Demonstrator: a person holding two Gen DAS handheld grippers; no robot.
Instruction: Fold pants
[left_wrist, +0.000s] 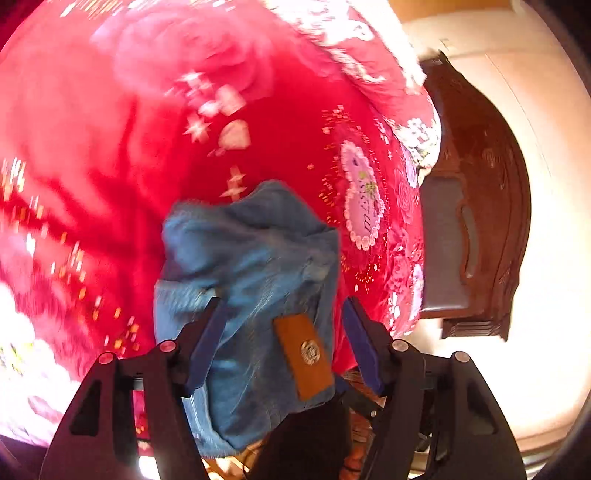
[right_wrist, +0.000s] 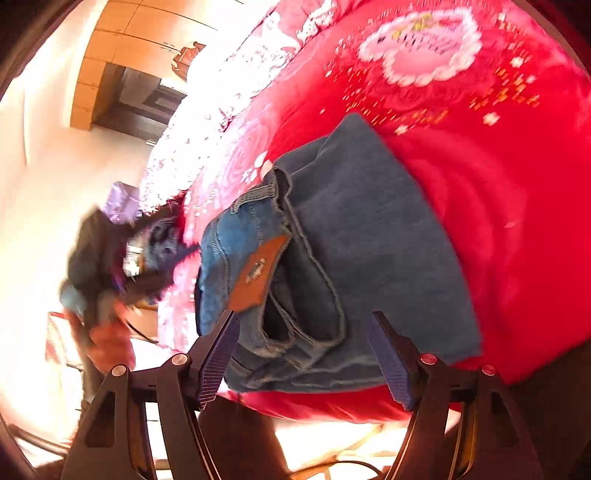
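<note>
With both the left claw and right claw spread wide and gripping nothing, the folded jeans near the bed edge could slump off.

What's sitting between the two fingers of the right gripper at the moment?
In the right wrist view, the folded jeans on the red bedspread fill the gap between the open right gripper's fingers, waistband end nearest.

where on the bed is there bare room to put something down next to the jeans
In the right wrist view, open red bedspread lies right of the folded jeans, up to the pink heart patch. In the left wrist view, more free spread lies left of and above the jeans. It is crowded at the bed's near edge, where both open grippers straddle the denim.
</note>
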